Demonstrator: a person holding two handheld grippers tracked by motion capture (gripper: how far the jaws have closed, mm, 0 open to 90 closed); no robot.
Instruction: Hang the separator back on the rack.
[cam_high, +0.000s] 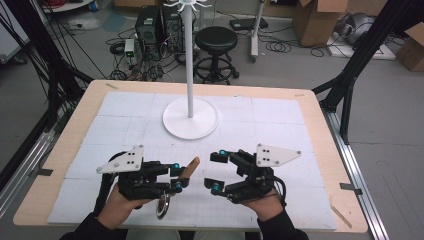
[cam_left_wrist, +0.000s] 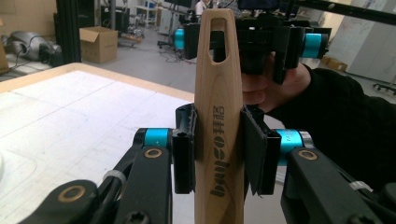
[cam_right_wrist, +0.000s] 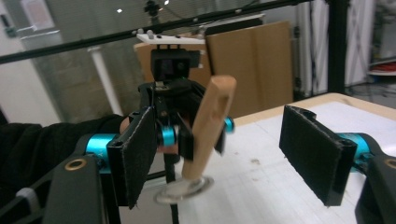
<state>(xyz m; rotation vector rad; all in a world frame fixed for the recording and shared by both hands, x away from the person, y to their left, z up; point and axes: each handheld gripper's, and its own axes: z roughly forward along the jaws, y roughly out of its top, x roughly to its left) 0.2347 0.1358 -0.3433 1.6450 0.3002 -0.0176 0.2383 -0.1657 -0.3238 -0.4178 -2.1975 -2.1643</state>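
Observation:
A utensil with a pale wooden handle (cam_high: 190, 167) and a round metal end (cam_high: 162, 206) hangs over the front of the white mat. My left gripper (cam_high: 176, 175) is shut on the handle's middle; in the left gripper view both pads (cam_left_wrist: 183, 158) press the printed handle (cam_left_wrist: 219, 93), whose slotted tip points away. My right gripper (cam_high: 216, 171) faces it from the right, open, a short gap from the handle tip. In the right gripper view its pads (cam_right_wrist: 134, 154) stand wide apart with nothing between them, and the tilted handle (cam_right_wrist: 210, 121) and metal end (cam_right_wrist: 184, 190) lie beyond.
A white stand with a round base (cam_high: 175, 127) and a tall pole (cam_high: 189, 50) rises at the mat's far middle. The wooden table edge (cam_high: 65, 135) frames the mat. Behind the table are a black stool (cam_high: 216, 40), computer cases, cables and cardboard boxes (cam_high: 317, 20).

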